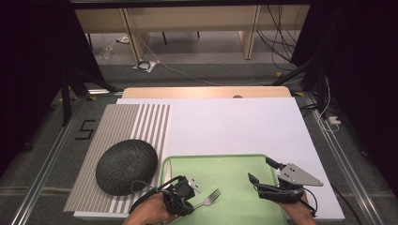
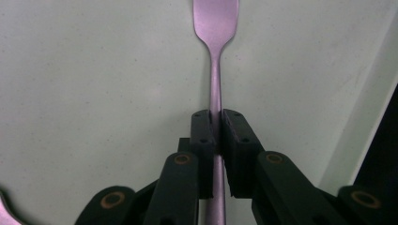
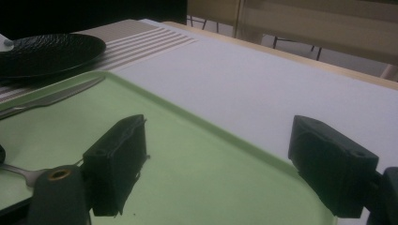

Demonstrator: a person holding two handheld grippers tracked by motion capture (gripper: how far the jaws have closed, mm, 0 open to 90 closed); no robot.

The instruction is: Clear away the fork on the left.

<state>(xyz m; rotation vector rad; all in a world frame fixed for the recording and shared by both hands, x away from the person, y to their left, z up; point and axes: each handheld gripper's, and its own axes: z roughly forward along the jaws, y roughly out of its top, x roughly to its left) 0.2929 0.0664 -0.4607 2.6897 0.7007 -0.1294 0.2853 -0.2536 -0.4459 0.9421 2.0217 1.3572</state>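
Observation:
A metal fork point(image 1: 211, 196) lies on the green tray point(image 1: 232, 166), tines toward the upper right. My left gripper point(image 1: 192, 203) is shut on the fork's handle at the tray's near left. In the left gripper view the thin stem of the fork point(image 2: 215, 79) runs straight up between the pads of that gripper point(image 2: 216, 119), which press on it from both sides. My right gripper point(image 1: 259, 168) hovers open over the tray's right side, and the space between its jaws point(image 3: 216, 154) shows bare tray point(image 3: 187, 164).
A dark textured plate point(image 1: 126, 166) rests on a striped placemat point(image 1: 141, 119) left of the tray. A knife point(image 3: 51, 96) lies along the tray's left edge. The white sheet point(image 1: 234, 124) stretches behind the tray.

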